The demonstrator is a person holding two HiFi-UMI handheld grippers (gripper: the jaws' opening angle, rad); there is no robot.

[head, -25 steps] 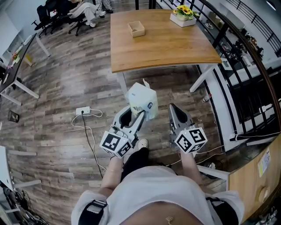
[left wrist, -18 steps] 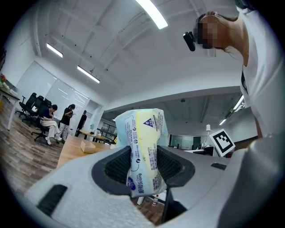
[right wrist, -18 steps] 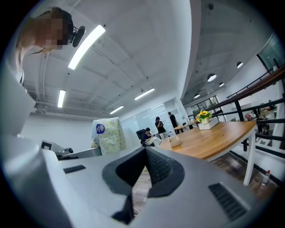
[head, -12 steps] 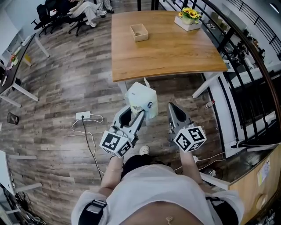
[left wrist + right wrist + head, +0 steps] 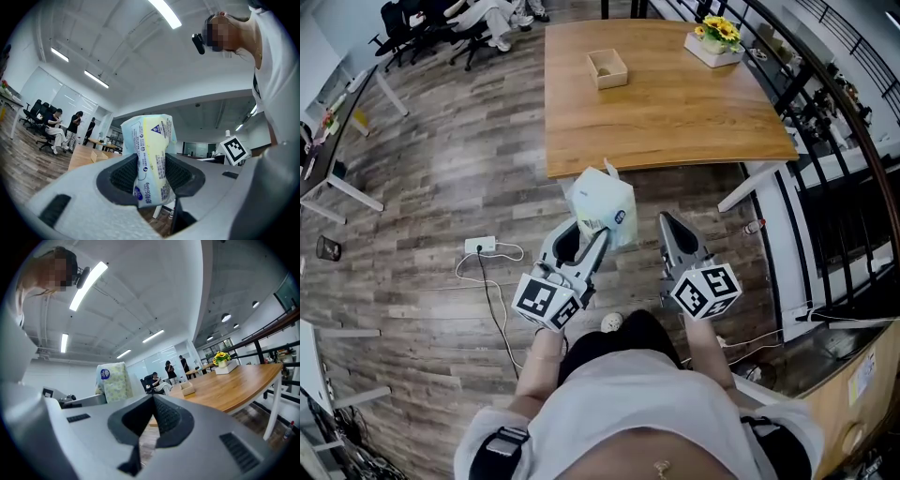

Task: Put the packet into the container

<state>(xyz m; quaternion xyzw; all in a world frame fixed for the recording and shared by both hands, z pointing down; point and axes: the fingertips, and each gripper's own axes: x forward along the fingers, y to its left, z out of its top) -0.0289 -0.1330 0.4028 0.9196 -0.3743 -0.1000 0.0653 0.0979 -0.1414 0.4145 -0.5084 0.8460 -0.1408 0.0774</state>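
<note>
My left gripper point(image 5: 596, 234) is shut on a white and yellow tissue packet point(image 5: 602, 204), which it carries upright over the wooden floor, short of the table's near edge. In the left gripper view the packet point(image 5: 151, 159) is pinched between both pads of that left gripper point(image 5: 151, 172). My right gripper point(image 5: 671, 228) is beside it, shut and with nothing in it; in its own view the right gripper point(image 5: 152, 414) has its pads meeting. The container, a small open wooden box point(image 5: 607, 67), stands on the far part of the wooden table point(image 5: 675, 117). It also shows as a box point(image 5: 97, 156) past the left jaw, and the same box point(image 5: 188, 388) lies ahead of the right jaws.
A pot of yellow flowers point(image 5: 716, 39) stands at the table's far right corner. A power strip with its cable point(image 5: 480, 246) lies on the floor to the left. People sit on chairs point(image 5: 478, 19) at the far left. A black railing point(image 5: 825, 112) runs along the right.
The person has walked toward the table, which now lies nearer in the head view. Both grippers went forward with the packet still gripped in the left one.
</note>
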